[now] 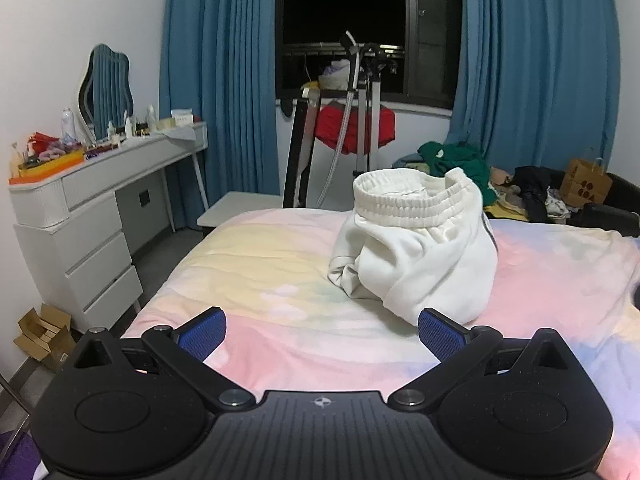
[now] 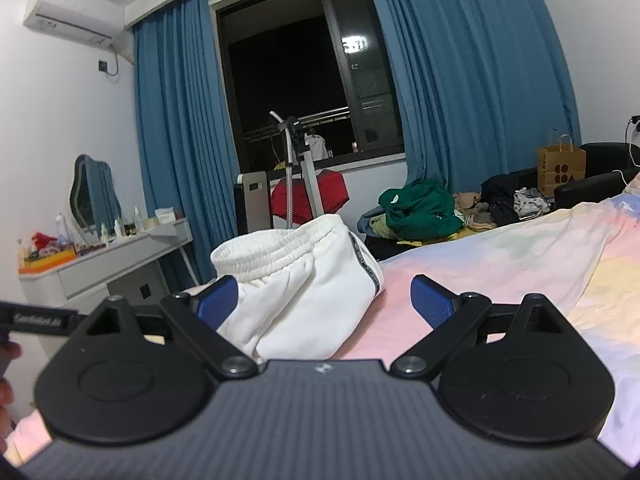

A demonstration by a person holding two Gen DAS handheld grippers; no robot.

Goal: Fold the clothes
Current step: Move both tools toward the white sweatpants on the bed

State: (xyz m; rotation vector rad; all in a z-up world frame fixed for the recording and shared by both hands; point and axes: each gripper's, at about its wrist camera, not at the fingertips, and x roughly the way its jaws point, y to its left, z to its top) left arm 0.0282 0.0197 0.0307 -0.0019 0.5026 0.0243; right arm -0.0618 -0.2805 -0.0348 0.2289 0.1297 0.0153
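A white pair of sweatpants (image 1: 416, 248) lies bunched in a heap on the pastel bedspread (image 1: 260, 256), elastic waistband up. My left gripper (image 1: 322, 334) is open and empty, low over the bed just in front of the heap, right fingertip near its lower edge. In the right wrist view the same sweatpants (image 2: 304, 284) lie right in front of my right gripper (image 2: 326, 300), which is open with the heap partly between its blue pads, not clamped. A dark striped trim runs along the pants' side.
A pile of clothes with a green garment (image 1: 460, 160) and a paper bag (image 1: 584, 182) lie beyond the bed. A garment steamer stand with a red cloth (image 1: 356, 124) stands by the window. A white dressing table (image 1: 100, 184) is at the left. Cardboard boxes (image 1: 44, 336) sit on the floor.
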